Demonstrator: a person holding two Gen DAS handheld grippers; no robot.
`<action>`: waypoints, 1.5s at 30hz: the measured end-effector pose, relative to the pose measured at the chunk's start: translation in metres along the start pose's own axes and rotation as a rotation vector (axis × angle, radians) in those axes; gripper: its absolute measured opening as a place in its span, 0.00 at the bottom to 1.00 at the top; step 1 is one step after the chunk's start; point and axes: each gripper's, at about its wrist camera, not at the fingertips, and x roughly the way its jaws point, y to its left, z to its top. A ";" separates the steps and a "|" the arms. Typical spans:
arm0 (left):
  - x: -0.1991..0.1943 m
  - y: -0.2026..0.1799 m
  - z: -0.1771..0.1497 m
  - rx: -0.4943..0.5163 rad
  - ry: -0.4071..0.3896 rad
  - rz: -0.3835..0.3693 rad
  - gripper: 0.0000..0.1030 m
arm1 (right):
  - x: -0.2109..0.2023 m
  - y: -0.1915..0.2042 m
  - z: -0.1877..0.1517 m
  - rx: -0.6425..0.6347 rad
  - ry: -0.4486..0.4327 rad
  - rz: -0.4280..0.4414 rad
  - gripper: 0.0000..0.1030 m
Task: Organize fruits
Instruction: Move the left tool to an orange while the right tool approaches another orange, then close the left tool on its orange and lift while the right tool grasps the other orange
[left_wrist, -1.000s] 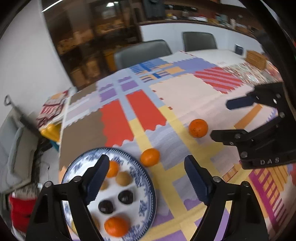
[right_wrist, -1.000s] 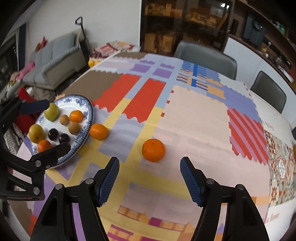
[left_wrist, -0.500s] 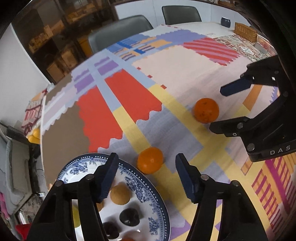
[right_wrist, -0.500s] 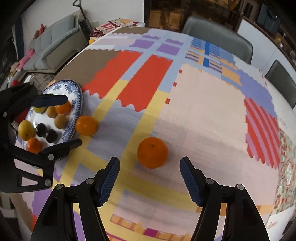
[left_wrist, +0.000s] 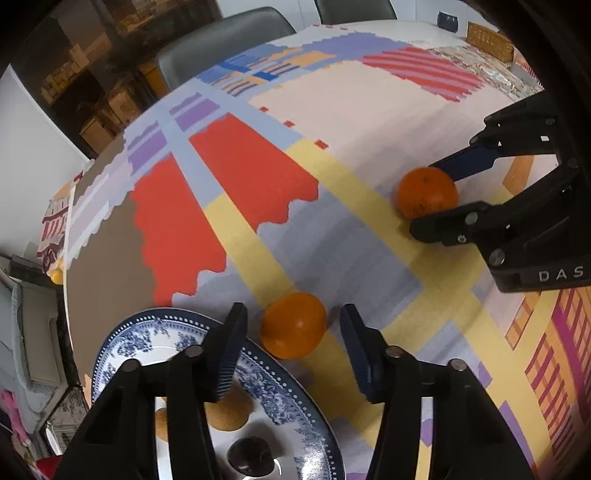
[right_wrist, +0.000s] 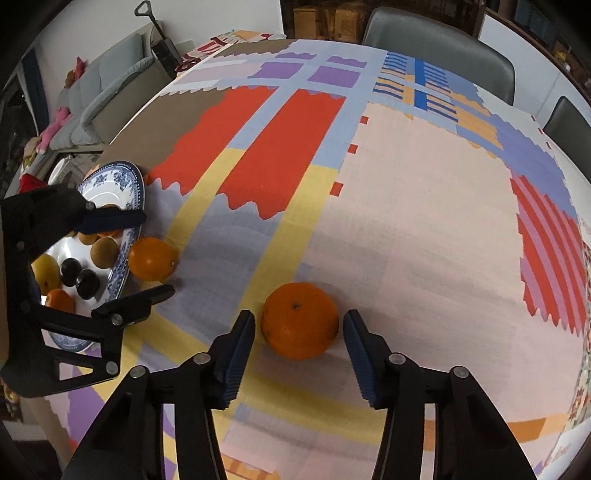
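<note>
1. Since the earlier frames both tools have advanced: the left hand-held gripper has come forward off the plate and now brackets the small orange, while the right hand-held gripper has closed in around the large orange.
2. Both sets of jaws stand spread, a gap showing on each side of the fruit; neither is pinching anything yet.
3. Progress: the plate already holds several pieces (two dark plums, brownish round fruit, a yellow one, a small orange one). Two oranges remain on the bench, the small one just beside the plate rim, the large one well apart from it. By my judgement the task is more than half done.
4. Materials: the plate is glazed white ceramic with a blue floral border; the oranges are round with dimpled skin; the bench wears a matte patchwork cloth; the finger pads are ridged blue rubber on black plastic frames.
</note>
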 end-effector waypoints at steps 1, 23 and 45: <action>0.000 0.000 0.000 -0.002 -0.007 -0.002 0.46 | 0.001 0.000 0.000 -0.003 0.000 0.000 0.44; -0.048 -0.008 -0.008 -0.231 -0.100 -0.043 0.33 | -0.031 -0.003 -0.024 0.039 -0.118 0.051 0.41; -0.138 -0.009 -0.072 -0.395 -0.311 0.099 0.33 | -0.103 0.055 -0.050 -0.062 -0.343 0.059 0.41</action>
